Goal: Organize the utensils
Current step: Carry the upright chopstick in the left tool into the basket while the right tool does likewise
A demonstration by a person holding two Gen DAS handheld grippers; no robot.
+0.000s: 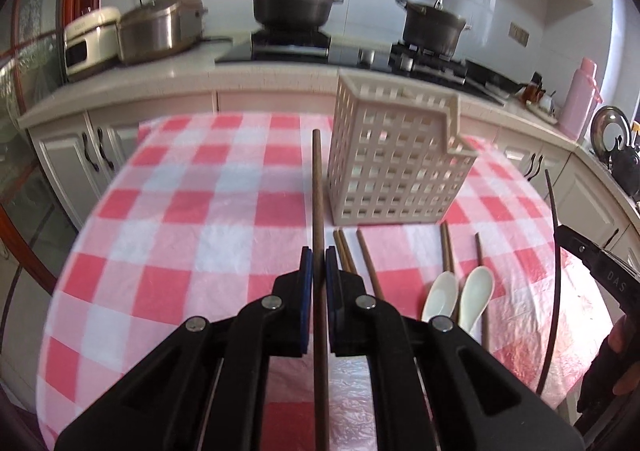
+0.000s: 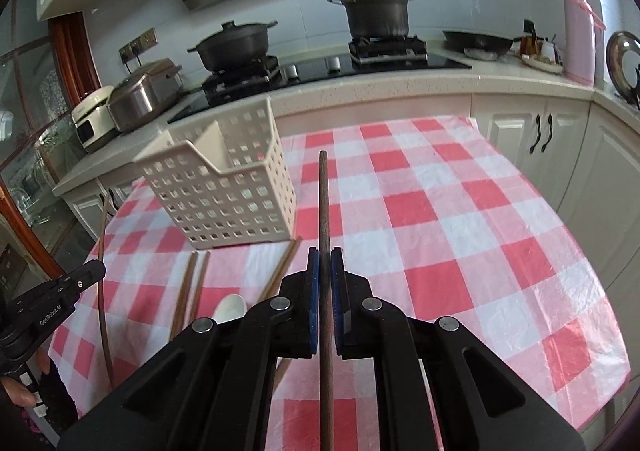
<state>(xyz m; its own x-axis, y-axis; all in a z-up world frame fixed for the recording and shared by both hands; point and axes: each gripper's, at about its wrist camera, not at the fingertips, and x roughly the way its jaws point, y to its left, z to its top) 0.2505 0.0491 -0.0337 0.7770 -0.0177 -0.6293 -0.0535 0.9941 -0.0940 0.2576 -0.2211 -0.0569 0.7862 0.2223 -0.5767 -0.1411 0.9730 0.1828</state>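
My left gripper (image 1: 319, 251) is shut on a brown chopstick (image 1: 318, 187) that points forward above the table, just left of the beige slotted utensil basket (image 1: 396, 163). My right gripper (image 2: 325, 253) is shut on another brown chopstick (image 2: 324, 199), held above the table right of the basket (image 2: 224, 187). Several brown chopsticks (image 1: 366, 263) and two white spoons (image 1: 440, 295) lie on the cloth in front of the basket. The left wrist view shows the right gripper's body (image 1: 600, 267) at the right edge with its chopstick (image 1: 554, 251).
The table wears a red-and-white checked cloth (image 1: 200, 211). Behind it runs a kitchen counter (image 2: 400, 87) with a stove, dark pots (image 1: 294, 7), a steel cooker (image 1: 160, 27) and a pink flask (image 2: 580, 31). White cabinets (image 2: 540, 143) stand below the counter.
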